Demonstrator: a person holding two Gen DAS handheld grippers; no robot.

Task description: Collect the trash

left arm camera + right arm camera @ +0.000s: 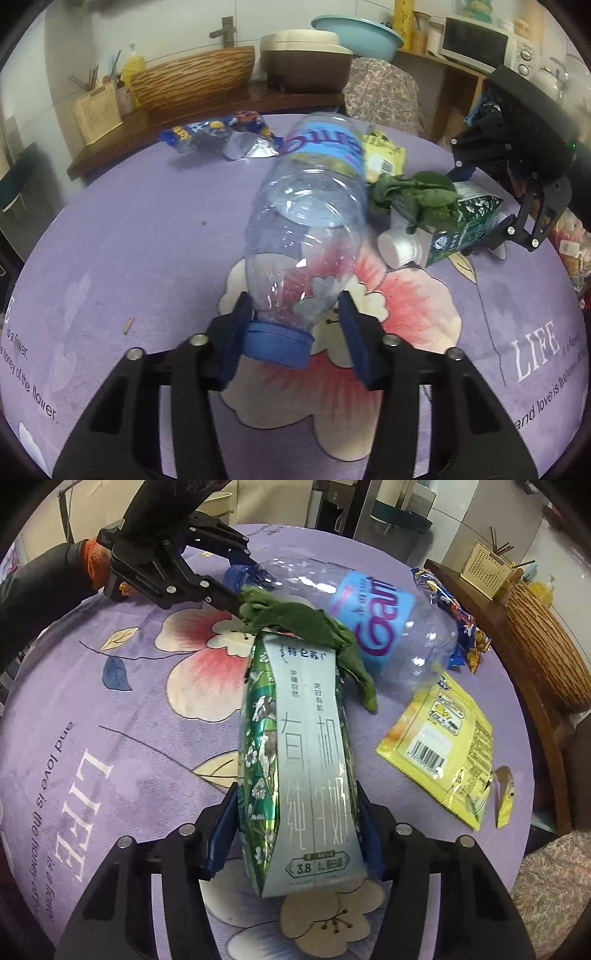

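Between left gripper [295,332] fingers [236,332]: clear plastic water bottle [306,221], lying on purple flowered worktop [129,240], blue cap [275,343] nearest, neck flanked by half-closed pads, contact on left pad, slight gap on right. Between right gripper [295,830] fingers [221,834]: green-and-white milk carton [295,757], lying flat, pads close against both sides, firm contact uncertain. Beyond carton tip: wilted green leaf [314,627] draped over far end, touching bottle. Right of right fingers: yellow snack wrapper [443,749], torn scrap [504,794] beside. Beyond bottle: blue snack wrapper [221,133]. Beside carton: small white bottle [399,247].
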